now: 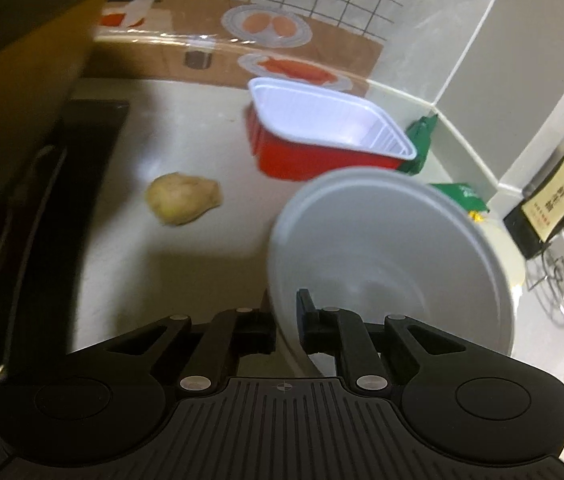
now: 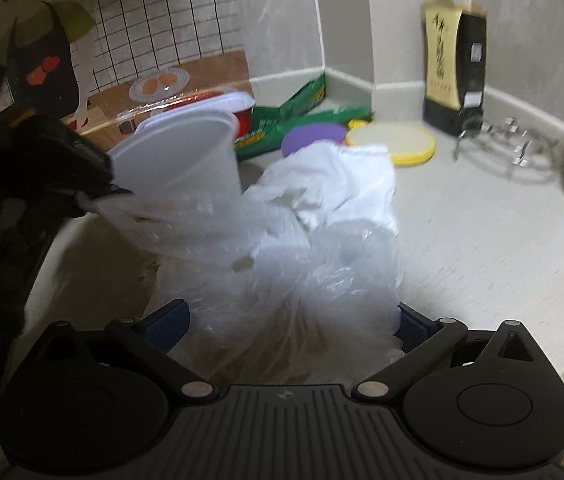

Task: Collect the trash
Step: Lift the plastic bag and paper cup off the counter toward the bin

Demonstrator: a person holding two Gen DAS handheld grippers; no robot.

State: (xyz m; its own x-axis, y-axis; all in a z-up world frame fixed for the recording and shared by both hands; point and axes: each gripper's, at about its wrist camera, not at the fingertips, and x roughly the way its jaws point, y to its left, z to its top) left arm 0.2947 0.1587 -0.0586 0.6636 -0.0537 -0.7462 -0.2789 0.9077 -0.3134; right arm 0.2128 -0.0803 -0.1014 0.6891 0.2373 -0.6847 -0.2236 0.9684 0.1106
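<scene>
My left gripper (image 1: pixel 285 316) is shut on the rim of a white plastic bowl (image 1: pixel 394 256) and holds it tilted above the counter; the bowl also shows in the right wrist view (image 2: pixel 186 156), over the mouth of a clear plastic bag (image 2: pixel 302 248). My right gripper (image 2: pixel 294 320) has its jaws wide apart with the bag bulging between them. A red tray with a white inside (image 1: pixel 322 132), a yellowish lump (image 1: pixel 184 202) and green wrappers (image 1: pixel 460 196) lie on the counter.
A dark box with a gold label (image 2: pixel 454 76) stands in the corner by a wire rack (image 2: pixel 510 148). A yellow lid (image 2: pixel 396 142) and a purple lid (image 2: pixel 312 136) lie behind the bag. A black stove edge (image 1: pixel 62 200) is at left.
</scene>
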